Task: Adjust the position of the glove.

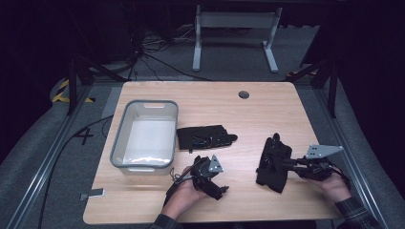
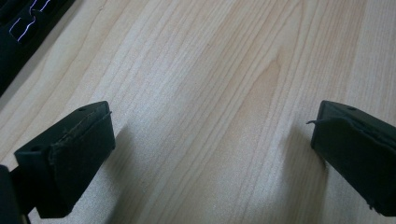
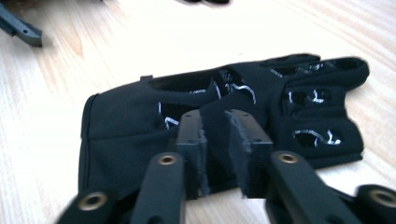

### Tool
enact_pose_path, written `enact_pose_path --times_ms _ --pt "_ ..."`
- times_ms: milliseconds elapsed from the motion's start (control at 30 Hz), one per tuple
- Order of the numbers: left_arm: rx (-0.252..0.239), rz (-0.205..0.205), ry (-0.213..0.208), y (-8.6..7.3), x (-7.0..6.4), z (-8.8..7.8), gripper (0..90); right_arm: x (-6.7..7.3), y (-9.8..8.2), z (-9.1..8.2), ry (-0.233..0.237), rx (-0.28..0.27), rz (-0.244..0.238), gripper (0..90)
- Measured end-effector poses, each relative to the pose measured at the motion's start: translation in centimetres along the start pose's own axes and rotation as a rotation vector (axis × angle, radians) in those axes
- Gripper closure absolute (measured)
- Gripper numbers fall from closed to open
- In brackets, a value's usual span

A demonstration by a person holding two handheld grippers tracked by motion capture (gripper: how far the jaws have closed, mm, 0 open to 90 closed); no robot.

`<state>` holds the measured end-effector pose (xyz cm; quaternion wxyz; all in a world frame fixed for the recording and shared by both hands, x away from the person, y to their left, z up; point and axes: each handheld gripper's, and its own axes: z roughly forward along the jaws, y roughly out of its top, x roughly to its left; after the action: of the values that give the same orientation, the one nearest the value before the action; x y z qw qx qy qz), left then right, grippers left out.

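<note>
Two black gloves lie on the tabletop [image 1: 267, 98]: one glove [image 1: 205, 137] flat just beside the single grey tub [image 1: 145, 136], the other glove [image 3: 224, 116] near the right edge, its side pinched between the right tongs [image 3: 223, 140], which are clamped on it. The left tongs [image 2: 212, 154] stand wide apart over bare wood with nothing between them.

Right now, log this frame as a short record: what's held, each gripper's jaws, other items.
held: right glove, fold pinched by right gripper
right jaws: closed on the glove
left gripper: jaws open over bare table, holding nothing
other glove: flat mid-table, beside the bin
bin: grey, white inside, left of gloves
</note>
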<state>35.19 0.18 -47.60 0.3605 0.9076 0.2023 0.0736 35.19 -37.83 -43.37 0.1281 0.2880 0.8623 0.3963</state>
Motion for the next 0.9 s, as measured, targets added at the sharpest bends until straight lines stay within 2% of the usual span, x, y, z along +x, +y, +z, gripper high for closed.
enact_pose_path --times_ms 200,500,900 --pt "0.000 0.001 0.000 0.0 0.0 0.0 0.0 -0.8 1.2 0.8 0.012 -0.011 0.022 88.9" --pt "-0.002 0.002 0.000 0.0 0.0 0.0 0.0 -1.8 2.8 2.7 0.017 -0.013 0.018 90.0" --pt "-0.002 0.003 -0.001 0.0 0.0 0.0 0.0 -2.2 3.5 5.1 0.029 0.030 -0.004 90.0"
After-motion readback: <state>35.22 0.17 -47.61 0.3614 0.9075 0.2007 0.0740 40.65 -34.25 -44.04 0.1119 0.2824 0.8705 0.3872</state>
